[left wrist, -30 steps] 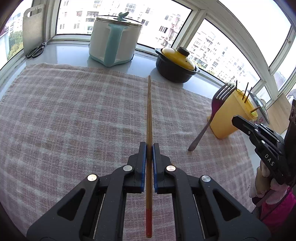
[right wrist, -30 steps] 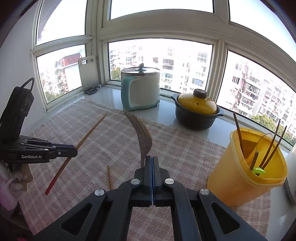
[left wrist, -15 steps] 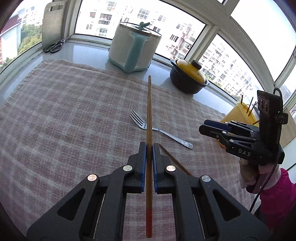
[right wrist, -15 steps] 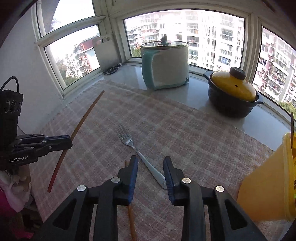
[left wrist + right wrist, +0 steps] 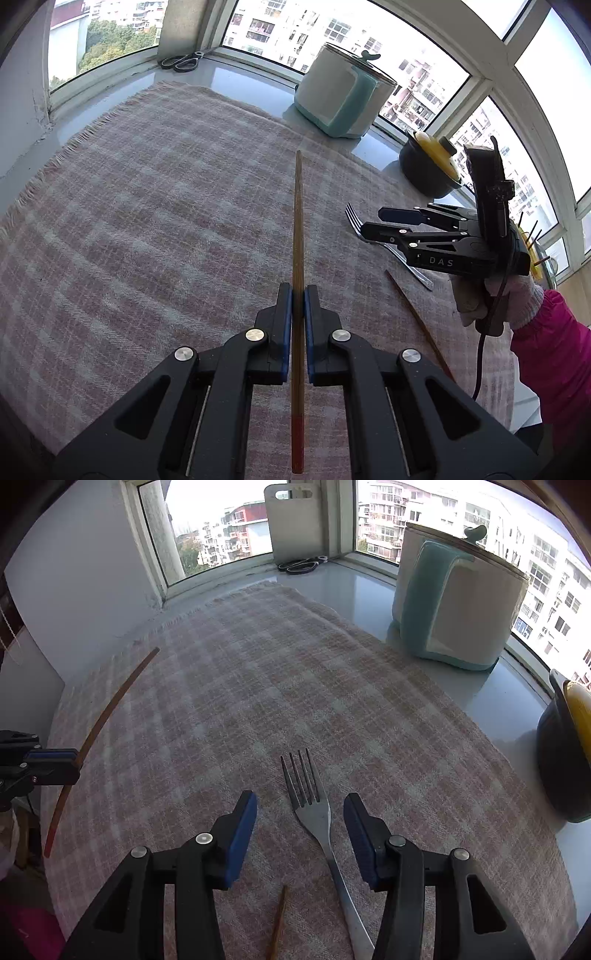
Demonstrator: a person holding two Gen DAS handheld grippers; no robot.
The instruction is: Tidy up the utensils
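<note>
On the checked cloth [image 5: 258, 672] lies the fork [image 5: 314, 812], tines pointing toward the window, its handle running back under the right gripper [image 5: 300, 830]. That gripper's jaws have just been opening and now stand well apart, one blue pad on each side of the fork's neck, neither touching it. A second chopstick [image 5: 277, 919] lies on the cloth just left of the fork's handle. The left gripper [image 5: 298, 295] is clamped narrowly on a chopstick [image 5: 297, 221], which sticks out far ahead of the pads, its red end behind them. Beyond the cloth, on the sill, stand a white and teal pot [image 5: 454, 602] and a dark pot with a yellow lid [image 5: 430, 166]; scissors [image 5: 301, 565] lie by the window.
</note>
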